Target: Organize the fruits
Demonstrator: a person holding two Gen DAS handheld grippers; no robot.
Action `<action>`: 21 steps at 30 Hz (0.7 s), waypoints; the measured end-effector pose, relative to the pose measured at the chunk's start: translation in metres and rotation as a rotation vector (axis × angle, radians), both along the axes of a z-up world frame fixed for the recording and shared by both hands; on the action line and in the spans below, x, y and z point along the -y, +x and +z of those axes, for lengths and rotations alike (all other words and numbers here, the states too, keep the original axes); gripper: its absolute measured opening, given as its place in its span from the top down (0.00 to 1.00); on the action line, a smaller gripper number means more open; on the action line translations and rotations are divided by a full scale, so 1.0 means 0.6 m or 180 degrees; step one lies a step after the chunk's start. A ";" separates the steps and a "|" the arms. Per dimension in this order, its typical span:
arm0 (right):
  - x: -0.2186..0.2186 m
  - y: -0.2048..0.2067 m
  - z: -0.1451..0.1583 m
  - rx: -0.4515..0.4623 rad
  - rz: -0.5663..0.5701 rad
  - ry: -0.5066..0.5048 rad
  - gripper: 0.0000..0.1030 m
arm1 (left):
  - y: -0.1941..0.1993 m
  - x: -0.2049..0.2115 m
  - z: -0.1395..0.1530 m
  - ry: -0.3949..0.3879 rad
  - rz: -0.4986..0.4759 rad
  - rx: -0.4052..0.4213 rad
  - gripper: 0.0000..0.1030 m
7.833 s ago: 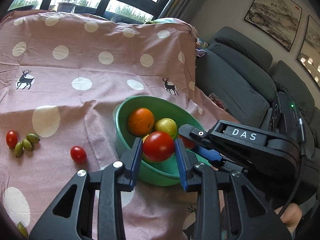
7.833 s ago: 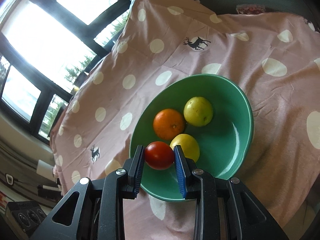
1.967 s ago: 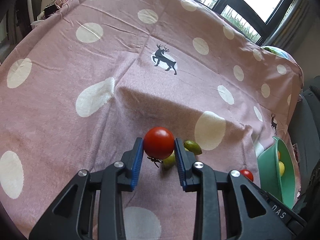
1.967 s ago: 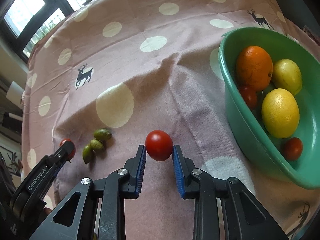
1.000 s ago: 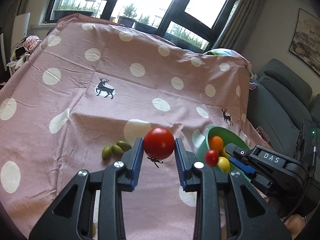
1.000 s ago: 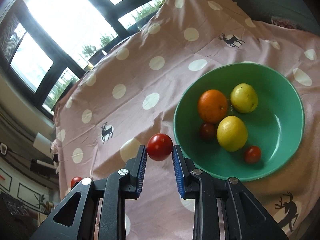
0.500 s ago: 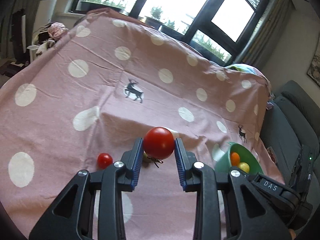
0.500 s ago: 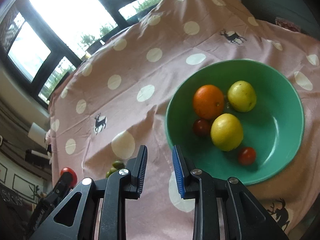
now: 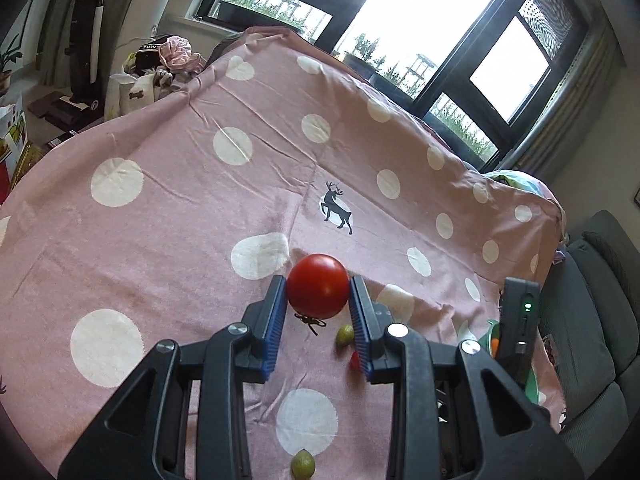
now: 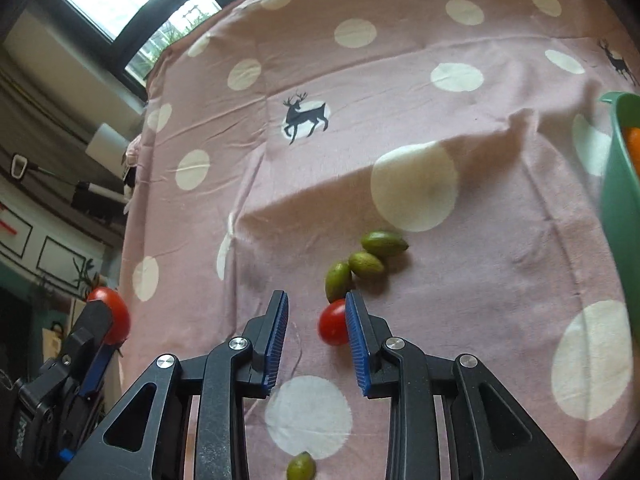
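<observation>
My left gripper (image 9: 318,294) is shut on a large red tomato (image 9: 317,286), held above the pink spotted cloth (image 9: 192,216). In the right wrist view the same tomato (image 10: 112,314) shows at the far left. My right gripper (image 10: 317,336) hovers low over the cloth with its jaws apart and nothing gripped. A small red tomato (image 10: 331,324) lies on the cloth just inside its right finger. Three green olive-like fruits (image 10: 366,265) lie in a cluster just beyond it. The green bowl (image 10: 624,200), with an orange (image 10: 633,144) in it, stands at the right edge.
Another green fruit (image 10: 301,470) lies near the cloth's front edge. A grey sofa (image 9: 592,320) stands to the right of the table. Windows run along the far side, and cluttered shelves and bags stand at the far left.
The right gripper swung from over the bowl down to the cloth by the green fruits and no longer holds its tomato. The left gripper moved sideways and rolled, still holding the large tomato.
</observation>
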State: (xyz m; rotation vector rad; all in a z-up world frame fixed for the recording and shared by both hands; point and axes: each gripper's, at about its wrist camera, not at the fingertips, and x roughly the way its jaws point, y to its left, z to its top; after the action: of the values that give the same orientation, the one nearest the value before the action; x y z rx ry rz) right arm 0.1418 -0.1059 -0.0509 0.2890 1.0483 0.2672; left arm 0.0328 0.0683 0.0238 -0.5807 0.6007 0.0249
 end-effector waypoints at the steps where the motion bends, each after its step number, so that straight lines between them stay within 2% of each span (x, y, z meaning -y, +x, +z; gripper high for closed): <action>1: -0.005 0.003 -0.005 -0.0003 -0.0029 -0.0079 0.71 | -0.001 -0.001 0.000 -0.0016 -0.0022 0.0007 0.70; 7: -0.003 0.010 -0.030 -0.0095 -0.0236 -0.0424 0.71 | -0.003 -0.007 -0.001 -0.0056 -0.0064 0.0013 0.70; 12: -0.008 -0.002 -0.042 -0.0195 -0.0180 -0.0540 0.71 | 0.001 -0.005 -0.002 -0.0063 -0.0077 0.0001 0.70; 15: -0.027 -0.021 -0.042 -0.0151 -0.0035 -0.0768 0.71 | 0.003 -0.004 -0.003 -0.0061 -0.0079 -0.0019 0.70; 17: -0.030 -0.029 -0.042 -0.0176 0.0019 -0.0763 0.71 | 0.003 -0.004 -0.003 -0.0066 -0.0080 -0.0013 0.70; 21: -0.023 -0.039 -0.031 -0.0184 0.0052 -0.0523 0.71 | 0.000 -0.012 -0.003 -0.0088 -0.0047 0.0003 0.70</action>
State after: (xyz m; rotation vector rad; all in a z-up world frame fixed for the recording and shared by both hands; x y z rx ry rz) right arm 0.1182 -0.0920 -0.0693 0.1408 1.1230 0.1869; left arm 0.0326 0.0753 0.0217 -0.6031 0.6053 0.0022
